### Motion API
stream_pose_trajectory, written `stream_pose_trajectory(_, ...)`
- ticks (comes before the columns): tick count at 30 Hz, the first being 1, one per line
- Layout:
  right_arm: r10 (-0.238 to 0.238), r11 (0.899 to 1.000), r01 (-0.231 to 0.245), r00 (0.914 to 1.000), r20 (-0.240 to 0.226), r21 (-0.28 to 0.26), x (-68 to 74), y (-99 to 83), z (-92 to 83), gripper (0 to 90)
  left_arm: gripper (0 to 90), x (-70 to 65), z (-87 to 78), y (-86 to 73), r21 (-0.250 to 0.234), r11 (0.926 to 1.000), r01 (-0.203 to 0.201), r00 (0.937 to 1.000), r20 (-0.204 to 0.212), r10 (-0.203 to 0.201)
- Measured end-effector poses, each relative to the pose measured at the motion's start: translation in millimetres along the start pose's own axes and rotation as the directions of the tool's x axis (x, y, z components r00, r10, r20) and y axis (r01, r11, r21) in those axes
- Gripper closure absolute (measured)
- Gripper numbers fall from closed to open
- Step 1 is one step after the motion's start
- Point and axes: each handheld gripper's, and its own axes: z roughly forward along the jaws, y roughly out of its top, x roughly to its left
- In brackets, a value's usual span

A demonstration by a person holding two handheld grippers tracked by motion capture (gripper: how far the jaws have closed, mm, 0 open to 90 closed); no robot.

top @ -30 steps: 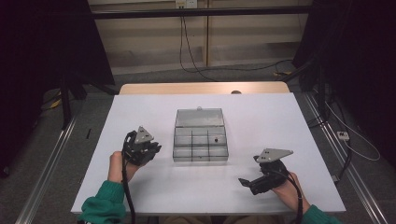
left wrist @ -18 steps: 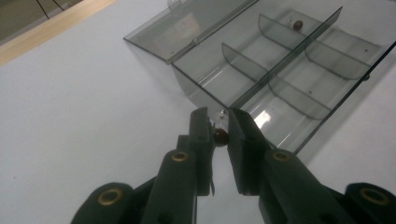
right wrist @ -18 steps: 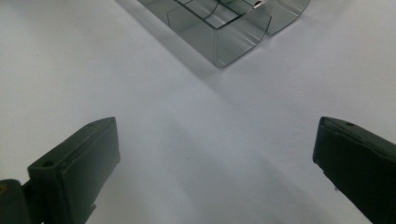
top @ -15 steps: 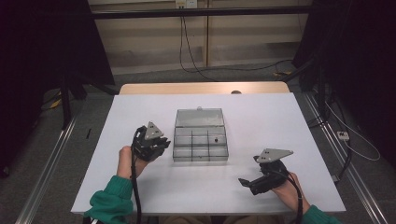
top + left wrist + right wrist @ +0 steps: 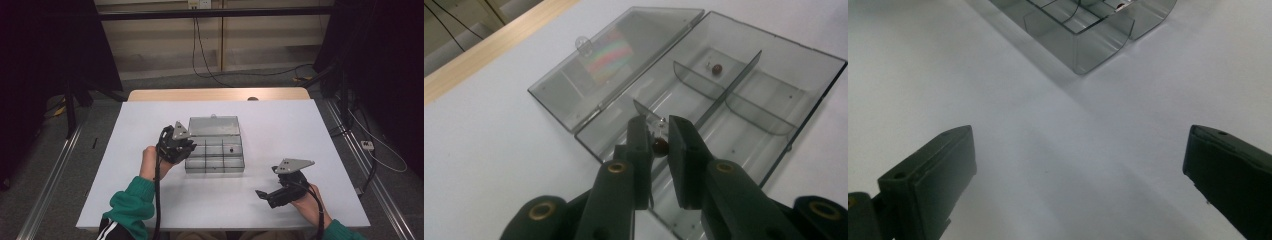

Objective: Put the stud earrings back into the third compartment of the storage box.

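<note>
Left gripper [image 5: 659, 135] holds a small dark bead [image 5: 659, 146] between narrow jaws, directly above the near compartment of the open clear organizer box [image 5: 774, 90]. Beyond, a second bead [image 5: 717, 68] sits in a far compartment. Risk: the tiny bead slips out early, bouncing onto the desk [image 5: 484, 135]. Right gripper [image 5: 1078, 165] rests wide, empty.

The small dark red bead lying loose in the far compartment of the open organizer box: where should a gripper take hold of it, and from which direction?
Grip the bead across its round middle, coming straight down from above. It lies on the floor of the organizer box with divider walls close by, so a sideways approach looks blocked. The open lid leaves the top free. Narrow jaws, as on the left gripper, would probably fit.
</note>
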Motion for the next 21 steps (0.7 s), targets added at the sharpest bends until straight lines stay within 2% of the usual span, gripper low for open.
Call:
stream_pose_trajectory(12,-0.003,1.0,0.003,1.0,-0.001,0.006,0.5,-0.4,1.8,0.7,80.5,-8.4,18.5,20.4,-0.04,0.9991,0.014,0.9999,0.01,-0.014)
stream_pose_trajectory(21,-0.015,1.0,0.015,0.9999,0.001,0.007,1.2,0.6,1.9,0.7,80.4,-20.0,38.0,32.0,-0.026,0.9996,-0.009,0.9998,0.02,0.009)
